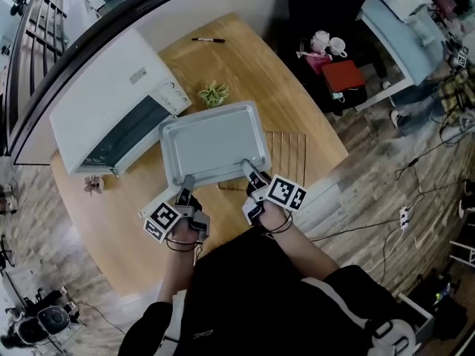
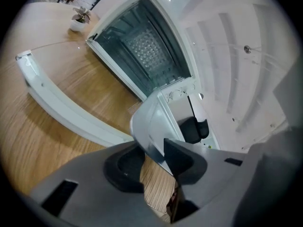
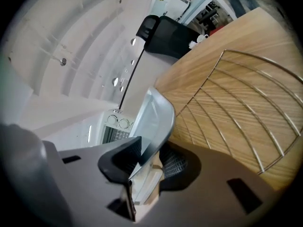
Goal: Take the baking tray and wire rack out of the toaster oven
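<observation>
Clerk: Item one?

Keeper: Baking tray, grey metal, empty. It sits at the centre of the head view, out of the toaster oven and just to its lower right.

Clerk: How is it held?

Keeper: By its near rim, at two points. The left gripper pinches the rim near the lower left corner, with one pad above the lip and one below. The right gripper pinches the same rim near the lower right corner, also with the lip between its pads. Neither is spread and neither is empty.

Clerk: Item two?

Keeper: Wire rack, bare metal bars, lying flat on the wooden table at centre right of the head view. It is also out of the oven. Its left edge runs under the tray's right side. No gripper touches it.

Clerk: The oven itself?

Keeper: White casing, upper left of the head view. The door is open and folded down toward the table, and the left gripper view looks into the cavity.

Clerk: Sundries?

Keeper: One small green plant on the table, just above the tray. One black pen near the top edge of the table. One small dried sprig at lower left, beside the oven door.
</observation>
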The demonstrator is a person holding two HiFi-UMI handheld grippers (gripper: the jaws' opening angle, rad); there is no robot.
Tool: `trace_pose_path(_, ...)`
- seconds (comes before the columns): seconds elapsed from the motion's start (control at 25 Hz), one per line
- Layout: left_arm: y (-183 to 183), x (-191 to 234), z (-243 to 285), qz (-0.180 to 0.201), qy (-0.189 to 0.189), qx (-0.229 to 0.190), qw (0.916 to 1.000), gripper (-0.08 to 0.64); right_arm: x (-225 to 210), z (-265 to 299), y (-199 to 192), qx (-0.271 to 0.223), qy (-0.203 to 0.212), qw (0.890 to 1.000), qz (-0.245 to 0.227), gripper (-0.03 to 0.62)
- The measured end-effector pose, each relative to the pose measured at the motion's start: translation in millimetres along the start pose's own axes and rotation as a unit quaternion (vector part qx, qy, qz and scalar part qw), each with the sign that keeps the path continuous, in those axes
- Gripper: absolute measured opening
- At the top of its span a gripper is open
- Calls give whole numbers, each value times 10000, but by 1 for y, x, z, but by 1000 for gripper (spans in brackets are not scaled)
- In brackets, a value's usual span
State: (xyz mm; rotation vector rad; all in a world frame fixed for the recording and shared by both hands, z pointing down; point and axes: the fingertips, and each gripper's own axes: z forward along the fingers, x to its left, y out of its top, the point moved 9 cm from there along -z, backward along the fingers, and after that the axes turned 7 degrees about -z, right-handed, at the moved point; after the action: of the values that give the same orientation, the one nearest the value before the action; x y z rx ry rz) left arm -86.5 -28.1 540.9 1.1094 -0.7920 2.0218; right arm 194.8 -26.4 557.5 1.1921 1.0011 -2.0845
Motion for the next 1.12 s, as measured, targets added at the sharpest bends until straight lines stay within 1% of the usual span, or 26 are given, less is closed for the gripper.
trace_pose_path(0.28, -35, -19, 32, 199, -123, 594, 9980, 130, -23, -44, 22, -534, -294, 9980, 136, 126)
trace_pose_path(0.6, -78, -31, 58, 338, -104, 1213, 9920, 130, -51, -93, 33, -980, -654, 9924, 366, 129)
trace_pose_path(0.92, -112, -24, 62, 310, 46, 1505, 9881, 130, -76, -124, 27, -1110, -887, 9878, 641, 130)
trace_pose_path(1.12, -122, -19, 57, 272, 179, 1516, 9879, 130, -84, -133, 19, -1089, -976, 9857, 838, 133)
